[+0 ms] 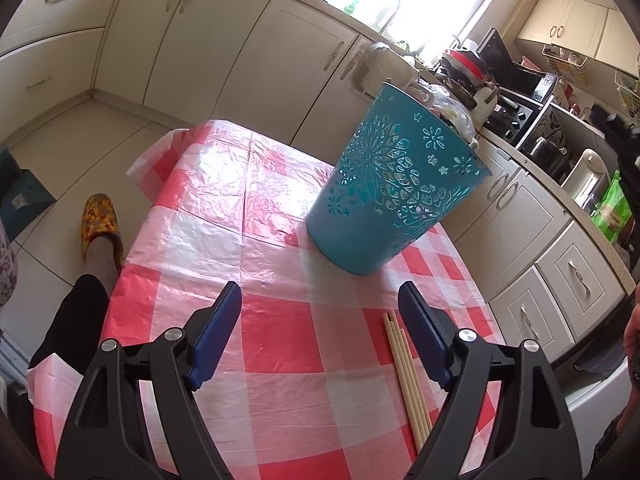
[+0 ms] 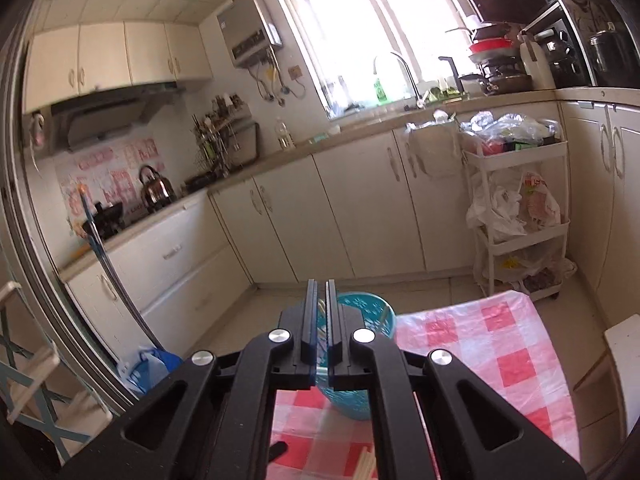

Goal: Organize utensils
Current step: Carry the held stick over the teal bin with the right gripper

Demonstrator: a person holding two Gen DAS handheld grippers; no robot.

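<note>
A teal perforated basket (image 1: 394,188) stands on the red-and-white checked tablecloth (image 1: 248,216). Several pale chopsticks (image 1: 406,364) lie on the cloth just inside my left gripper's right finger. My left gripper (image 1: 320,300) is open and empty, low over the table, short of the basket. My right gripper (image 2: 321,312) is high above the basket (image 2: 360,320), its jaws nearly together. Something pale shows between them, perhaps a chopstick; I cannot tell whether it is gripped. Chopstick ends (image 2: 366,466) lie on the cloth (image 2: 500,360) below.
Cream kitchen cabinets (image 1: 256,40) surround the table. A white trolley (image 2: 520,216) with bags stands by the far table corner. A counter (image 1: 560,184) with appliances runs along the right. A person's leg and yellow slipper (image 1: 100,224) are left of the table.
</note>
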